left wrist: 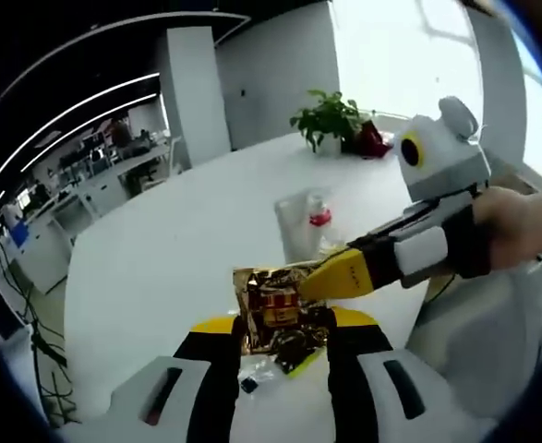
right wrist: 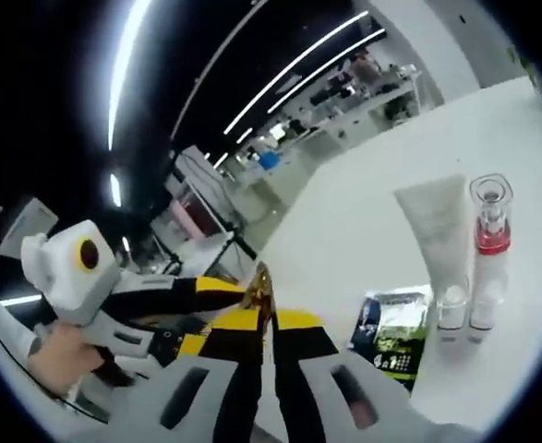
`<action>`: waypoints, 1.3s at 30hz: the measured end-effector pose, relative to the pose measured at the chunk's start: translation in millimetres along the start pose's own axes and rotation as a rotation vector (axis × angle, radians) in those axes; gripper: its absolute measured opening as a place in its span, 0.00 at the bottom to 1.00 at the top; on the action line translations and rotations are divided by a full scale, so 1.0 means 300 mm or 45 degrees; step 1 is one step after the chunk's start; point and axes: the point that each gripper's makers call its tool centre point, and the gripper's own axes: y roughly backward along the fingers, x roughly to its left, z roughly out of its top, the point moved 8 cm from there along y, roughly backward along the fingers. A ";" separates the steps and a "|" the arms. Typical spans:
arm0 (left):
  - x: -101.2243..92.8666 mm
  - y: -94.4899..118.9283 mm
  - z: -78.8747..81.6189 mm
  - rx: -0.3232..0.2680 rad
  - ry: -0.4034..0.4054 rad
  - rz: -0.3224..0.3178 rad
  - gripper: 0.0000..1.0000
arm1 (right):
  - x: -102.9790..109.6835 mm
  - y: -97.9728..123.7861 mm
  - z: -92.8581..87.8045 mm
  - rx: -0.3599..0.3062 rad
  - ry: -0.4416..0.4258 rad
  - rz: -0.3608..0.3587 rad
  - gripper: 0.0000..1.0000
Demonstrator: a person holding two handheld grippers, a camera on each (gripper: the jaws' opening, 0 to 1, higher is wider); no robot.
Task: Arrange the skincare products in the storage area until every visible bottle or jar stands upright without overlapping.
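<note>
While both my tools meet on one packet above the white table, the notes run outward from the jaws.

Left gripper [left wrist: 284, 337]: my jaws are clamped on the lower part of the gold foil sachet [left wrist: 272, 309], held up off the table [left wrist: 160, 268].

Right gripper [right wrist: 269, 328]: my jaws are pressed nearly together on the sachet's thin edge [right wrist: 263, 288]; in the left gripper view it comes in from the right, its yellow tip on the sachet's side.

Sachet handling: I judge it light, soft and crinkly, slick foil that could tear or slide; best pinched flat at a sealed edge, not the middle.

Dark green packet [right wrist: 391, 337]: lying flat on the table just beyond my right jaws, soft too by the look of it.

Small bottles [right wrist: 469, 314]: two, upright, just beside the packet.

Pump bottle [right wrist: 490, 226]: clear with a red band, upright; probably rigid, top-heavy, easy to tip.

White tube [right wrist: 434, 226]: standing beside the pump bottle, likely squashy; grip low.

Potted plant [left wrist: 329, 118]: far edge of the table.
</note>
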 end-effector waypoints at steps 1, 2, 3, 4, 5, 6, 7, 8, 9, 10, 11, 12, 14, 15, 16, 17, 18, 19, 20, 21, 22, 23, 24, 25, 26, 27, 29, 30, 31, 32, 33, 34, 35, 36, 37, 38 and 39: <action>0.001 0.003 0.005 -0.008 0.000 0.002 0.37 | 0.005 0.005 0.001 -0.012 -0.016 0.009 0.02; 0.001 0.004 0.006 -0.009 0.000 0.002 0.38 | 0.008 0.008 0.002 -0.018 -0.025 0.013 0.01; 0.002 0.004 0.007 -0.013 0.000 0.002 0.38 | 0.012 0.011 0.004 -0.030 -0.042 0.029 0.01; 0.003 0.003 0.008 -0.017 -0.001 -0.001 0.38 | 0.015 0.015 0.005 -0.037 -0.047 0.031 0.01; 0.001 0.006 0.011 -0.020 0.000 -0.008 0.38 | 0.017 0.018 0.006 -0.041 -0.046 0.036 0.01; 0.001 0.008 0.012 -0.025 0.000 -0.014 0.39 | 0.017 0.020 0.008 -0.042 -0.045 0.040 0.01; 0.002 0.012 0.012 -0.032 -0.007 -0.028 0.39 | 0.019 0.023 0.009 -0.038 -0.040 0.043 0.01; 0.002 0.013 0.011 -0.034 -0.014 -0.040 0.39 | 0.020 0.026 0.011 -0.036 -0.035 0.048 0.01; 0.001 0.014 0.009 -0.034 -0.024 -0.056 0.40 | 0.021 0.030 0.013 -0.034 -0.035 0.055 0.01; 0.001 0.018 0.005 -0.031 -0.021 -0.071 0.39 | 0.021 0.034 0.016 -0.033 -0.030 0.059 0.01; 0.000 0.022 0.004 -0.034 -0.017 -0.081 0.38 | 0.019 0.038 0.017 -0.027 -0.026 0.060 0.01; 0.003 0.026 0.000 -0.041 -0.008 -0.104 0.38 | 0.016 0.044 0.017 -0.017 -0.016 0.069 0.01; 0.009 0.035 -0.004 -0.056 0.016 -0.121 0.40 | 0.010 0.057 0.018 -0.015 -0.004 0.068 0.01; 0.008 0.039 -0.005 -0.057 0.025 -0.136 0.40 | 0.007 0.063 0.019 -0.015 -0.002 0.068 0.01; 0.011 0.044 -0.009 -0.057 0.033 -0.147 0.40 | 0.002 0.070 0.021 -0.018 0.001 0.070 0.01; 0.014 0.047 -0.011 -0.059 0.039 -0.151 0.40 | 0.000 0.075 0.023 -0.022 -0.001 0.070 0.01; 0.019 0.049 -0.014 -0.062 0.054 -0.155 0.39 | -0.003 0.079 0.027 -0.026 -0.002 0.073 0.01; 0.026 0.051 -0.019 -0.060 0.068 -0.160 0.39 | -0.004 0.084 0.030 -0.028 -0.007 0.083 0.01; 0.030 0.052 -0.022 -0.052 0.074 -0.164 0.39 | -0.005 0.088 0.033 -0.030 -0.009 0.086 0.01; 0.023 0.052 -0.021 -0.050 0.078 -0.168 0.38 | -0.008 0.093 0.038 -0.035 -0.009 0.088 0.01; 0.028 0.055 -0.024 -0.049 0.093 -0.171 0.38 | -0.012 0.097 0.042 -0.038 -0.011 0.092 0.01; 0.033 0.060 -0.025 -0.049 0.104 -0.176 0.37 | -0.013 0.101 0.046 -0.043 -0.014 0.097 0.01; 0.041 0.065 -0.027 -0.049 0.105 -0.180 0.37 | -0.014 0.106 0.050 -0.048 -0.016 0.101 0.01; 0.046 0.068 -0.029 -0.049 0.103 -0.181 0.37 | -0.015 0.112 0.054 -0.050 -0.016 0.107 0.01; 0.049 0.070 -0.030 -0.048 0.095 -0.183 0.36 | -0.014 0.115 0.057 -0.050 -0.013 0.111 0.01; 0.044 0.075 -0.030 -0.040 0.084 -0.198 0.35 | -0.014 0.121 0.061 -0.049 -0.004 0.125 0.01; 0.050 0.081 -0.028 -0.064 0.107 -0.236 0.32 | -0.012 0.128 0.069 -0.046 0.004 0.158 0.01; 0.046 0.083 -0.023 -0.096 0.150 -0.273 0.32 | -0.011 0.130 0.072 -0.043 0.006 0.174 0.01; 0.046 0.087 -0.014 -0.148 0.212 -0.318 0.32 | -0.011 0.133 0.078 -0.045 0.013 0.184 0.01; 0.052 0.091 -0.012 -0.178 0.239 -0.332 0.33 | -0.009 0.134 0.080 -0.044 0.018 0.195 0.01; 0.056 0.095 -0.017 -0.185 0.272 -0.348 0.34 | -0.008 0.135 0.085 -0.046 0.017 0.214 0.01; 0.058 0.096 -0.020 -0.183 0.264 -0.348 0.35 | -0.006 0.136 0.088 -0.047 0.021 0.226 0.01; 0.061 0.101 -0.029 -0.184 0.238 -0.349 0.34 | -0.005 0.136 0.089 -0.046 0.022 0.232 0.01; 0.056 0.103 -0.031 -0.190 0.230 -0.350 0.33 | -0.001 0.137 0.091 -0.039 0.022 0.243 0.01; 0.046 0.104 -0.033 -0.196 0.230 -0.358 0.30 | 0.003 0.138 0.090 -0.034 0.022 0.254 0.01; 0.047 0.103 -0.036 -0.208 0.243 -0.365 0.26 | 0.012 0.139 0.090 -0.028 0.018 0.281 0.01; 0.048 0.102 -0.036 -0.228 0.269 -0.381 0.23 | 0.017 0.139 0.089 -0.024 0.015 0.293 0.01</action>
